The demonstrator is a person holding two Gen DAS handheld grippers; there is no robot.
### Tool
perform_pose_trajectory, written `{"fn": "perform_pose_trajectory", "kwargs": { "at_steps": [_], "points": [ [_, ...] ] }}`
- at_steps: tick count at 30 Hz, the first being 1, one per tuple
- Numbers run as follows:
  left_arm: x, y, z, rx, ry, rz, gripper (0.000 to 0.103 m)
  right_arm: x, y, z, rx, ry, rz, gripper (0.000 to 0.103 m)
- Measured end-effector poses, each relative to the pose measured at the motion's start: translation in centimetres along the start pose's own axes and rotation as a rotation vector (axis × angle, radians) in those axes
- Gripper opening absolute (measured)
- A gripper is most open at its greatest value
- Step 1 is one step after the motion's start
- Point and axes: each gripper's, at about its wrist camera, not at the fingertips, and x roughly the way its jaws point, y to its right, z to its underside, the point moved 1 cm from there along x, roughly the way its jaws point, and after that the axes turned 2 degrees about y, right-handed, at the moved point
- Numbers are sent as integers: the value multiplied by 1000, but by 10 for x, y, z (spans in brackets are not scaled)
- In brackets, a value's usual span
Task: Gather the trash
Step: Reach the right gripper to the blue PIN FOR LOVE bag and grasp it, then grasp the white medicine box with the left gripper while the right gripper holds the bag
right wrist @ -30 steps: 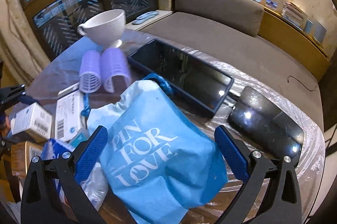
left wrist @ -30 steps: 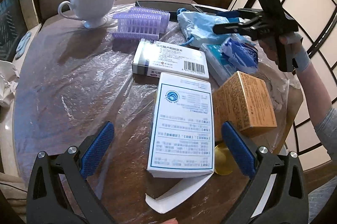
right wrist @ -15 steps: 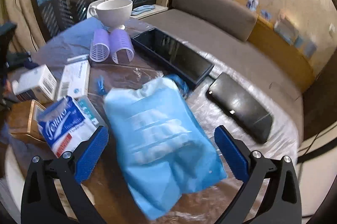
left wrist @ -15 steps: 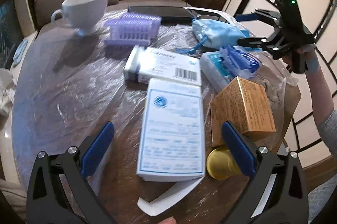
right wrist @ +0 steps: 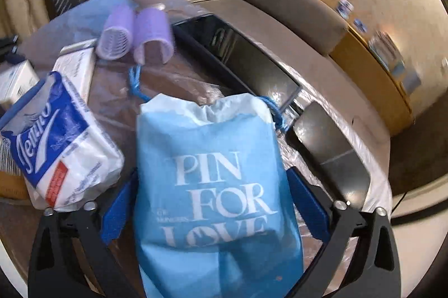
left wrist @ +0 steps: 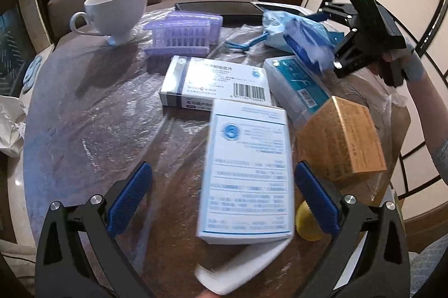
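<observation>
My left gripper is open over a white medicine box that lies on the plastic-covered round table, its open flap toward me. A second white box with a barcode lies beyond it, and a brown carton to the right. My right gripper is open with a light blue drawstring bag printed "PIN FOR LOVE" between its fingers; whether they touch it I cannot tell. A blue and white tissue pack sits left of the bag. The right gripper also shows in the left wrist view.
A white cup and purple hair rollers stand at the back. A black tablet and a dark phone lie by the far edge. A teal flat box and a yellow cap lie at right. A sofa is behind.
My right gripper has come down and closer around the blue bag, which now fills the space between its fingers. The left view has shifted slightly; the white box stays between its fingers.
</observation>
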Motion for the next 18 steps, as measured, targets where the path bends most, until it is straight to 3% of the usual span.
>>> {"fn": "perform_pose_trajectory", "kwargs": {
  "at_steps": [4,7,13,18],
  "points": [
    [-1,-8,0,-29,9,-11,102,-1,4,4,119,19,-39,75],
    [0,-7,0,-25,7,-27,102,-5,-3,9,119,25,-34,75],
    [5,0,-1,-1,27,-73,99,-12,-4,20,171,36,-1,75],
    [4,0,1,-10,58,-78,99,-17,-10,33,159,51,86,80]
  ]
}}
